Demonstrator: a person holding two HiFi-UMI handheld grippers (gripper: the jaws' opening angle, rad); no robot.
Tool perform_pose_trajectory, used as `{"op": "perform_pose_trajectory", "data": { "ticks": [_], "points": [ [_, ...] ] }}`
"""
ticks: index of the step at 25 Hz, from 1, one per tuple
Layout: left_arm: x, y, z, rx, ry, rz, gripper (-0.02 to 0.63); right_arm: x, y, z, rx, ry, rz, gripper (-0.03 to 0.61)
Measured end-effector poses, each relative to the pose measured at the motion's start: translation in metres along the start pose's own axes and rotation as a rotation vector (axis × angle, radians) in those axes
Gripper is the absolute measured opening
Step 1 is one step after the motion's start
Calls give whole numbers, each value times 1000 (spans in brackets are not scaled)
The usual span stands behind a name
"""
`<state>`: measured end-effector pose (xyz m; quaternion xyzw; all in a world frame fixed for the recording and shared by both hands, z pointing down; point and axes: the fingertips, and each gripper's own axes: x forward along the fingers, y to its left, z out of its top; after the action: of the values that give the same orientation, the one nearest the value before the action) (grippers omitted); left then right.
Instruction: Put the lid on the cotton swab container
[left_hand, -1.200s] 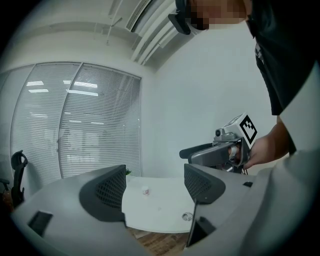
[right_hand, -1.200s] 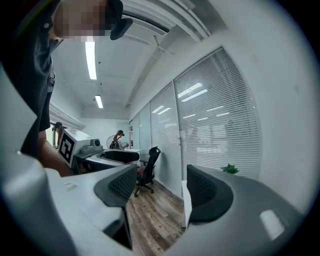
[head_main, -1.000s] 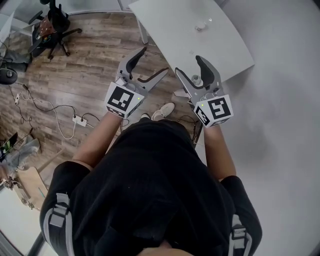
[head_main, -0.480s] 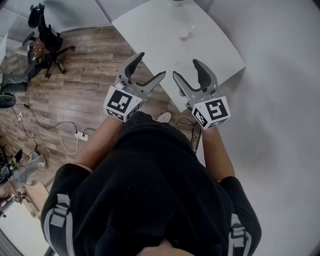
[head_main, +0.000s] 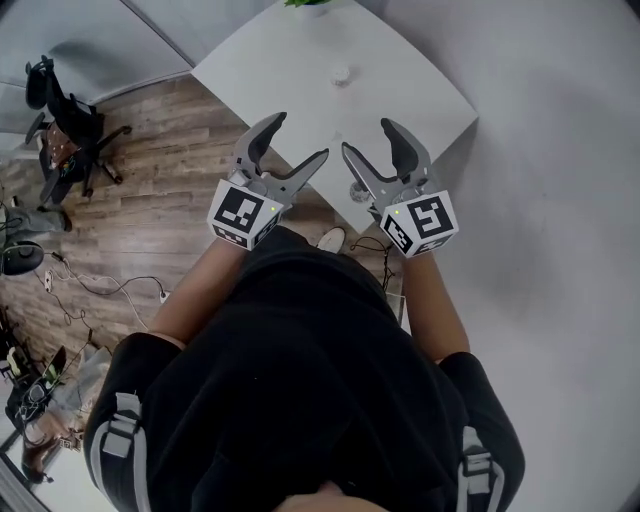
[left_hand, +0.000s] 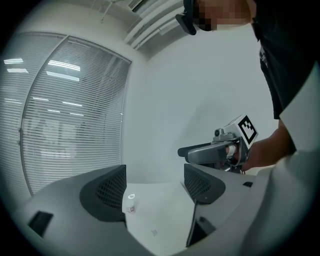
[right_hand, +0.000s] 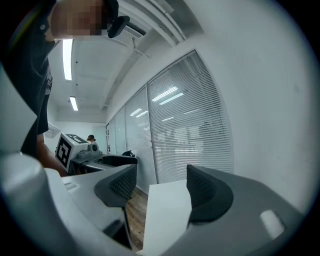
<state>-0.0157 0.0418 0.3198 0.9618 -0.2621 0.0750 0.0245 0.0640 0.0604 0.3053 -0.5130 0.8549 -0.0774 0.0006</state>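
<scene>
Fingers (head_main: 262, 135) of the left gripper (head_main: 298, 138) are spread wide with nothing between them. The right gripper (head_main: 368, 138) is likewise released and empty, its two fingers parted on bare air. The pair are held side by side, just short of the near corner of the white table (head_main: 290, 60), and neither touches it.

The cotton swab container (head_main: 342, 73) stands well ahead of the fingertips, out on the tabletop. In the left gripper view it shows as a small pale pot with a red label, framed in the gap between that gripper's fingers but far beyond them. It is too small to tell whether its top is already covered, and I cannot make out a separate lid anywhere.

By my reading the task has barely begun: nothing is grasped, and finding the lid, picking it up and seating it on the container are all yet to do.

Green leaves (head_main: 305, 3) show beyond the container at the table's far edge. An office chair (head_main: 60, 110) stands far off to the left of the left fingers, and cables (head_main: 100, 285) trail over the wooden floor (head_main: 150, 180) behind and left of them. A shoe (head_main: 330, 238) shows below the fingers. Nothing lies between the fingertips and the container, so only the open stretch of tabletop has to be crossed
</scene>
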Motion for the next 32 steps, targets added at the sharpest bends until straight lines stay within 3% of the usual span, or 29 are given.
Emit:
{"op": "perform_pose_trajectory", "data": {
  "ticks": [7, 15, 24, 32],
  "points": [
    [35, 40, -8, 33, 9, -125, 350, 37, -35, -21, 49, 19, -137, 310],
    [61, 106, -1, 39, 34, -267, 350, 98, -50, -4, 56, 35, -276, 310],
    [86, 151, -22, 82, 66, -415, 350, 138, -61, -18, 96, 85, -448, 310],
    [99, 170, -38, 74, 65, -446, 348, 147, -64, -25, 95, 95, -529, 310]
  ]
}}
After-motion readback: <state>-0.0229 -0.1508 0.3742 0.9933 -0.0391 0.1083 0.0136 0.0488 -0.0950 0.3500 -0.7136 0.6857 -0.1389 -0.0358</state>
